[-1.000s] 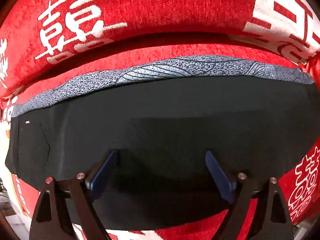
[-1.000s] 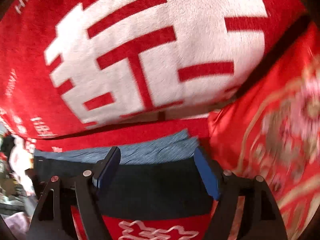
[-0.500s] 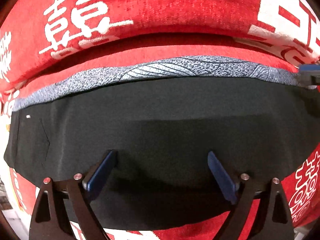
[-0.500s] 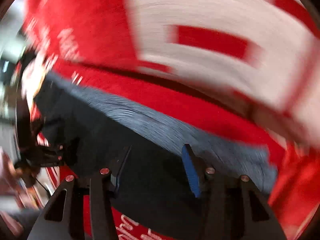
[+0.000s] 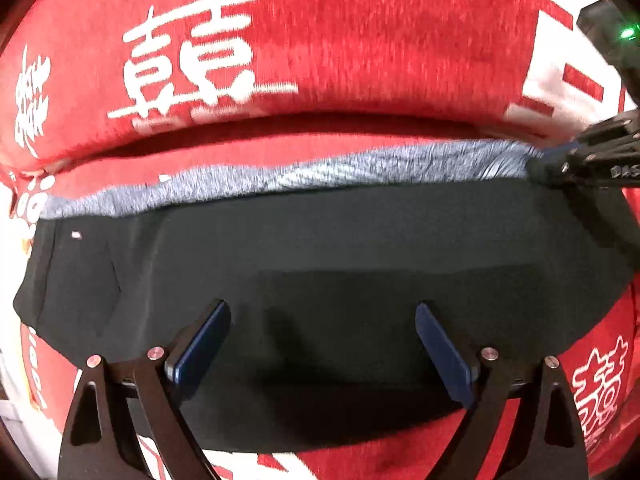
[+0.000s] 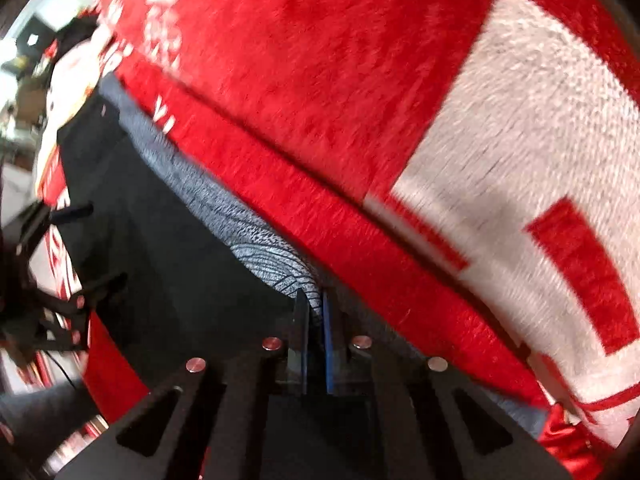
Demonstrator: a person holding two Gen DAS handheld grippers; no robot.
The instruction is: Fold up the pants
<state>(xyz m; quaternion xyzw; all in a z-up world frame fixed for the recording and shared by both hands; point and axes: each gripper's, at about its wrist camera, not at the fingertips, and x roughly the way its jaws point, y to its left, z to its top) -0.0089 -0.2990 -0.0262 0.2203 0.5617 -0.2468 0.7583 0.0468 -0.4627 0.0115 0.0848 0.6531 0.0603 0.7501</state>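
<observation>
Black pants (image 5: 320,248) with a grey patterned waistband (image 5: 304,176) lie flat on a red blanket. My left gripper (image 5: 322,332) is open, its blue pads hovering just over the black fabric near its front edge. My right gripper (image 6: 314,312) is shut on the grey waistband (image 6: 256,248) at its right end. It also shows in the left wrist view (image 5: 560,160), pinching the band's corner. The left gripper's body shows at the left edge of the right wrist view (image 6: 60,304).
A red blanket with white characters (image 5: 320,60) covers the surface and rises as a fold behind the waistband. A large white character (image 6: 520,160) is on it at the right. Room clutter (image 6: 24,60) shows beyond the far left edge.
My right gripper swung round to the waistband's right end and closed on it. The left gripper stayed open over the black fabric, barely moving.
</observation>
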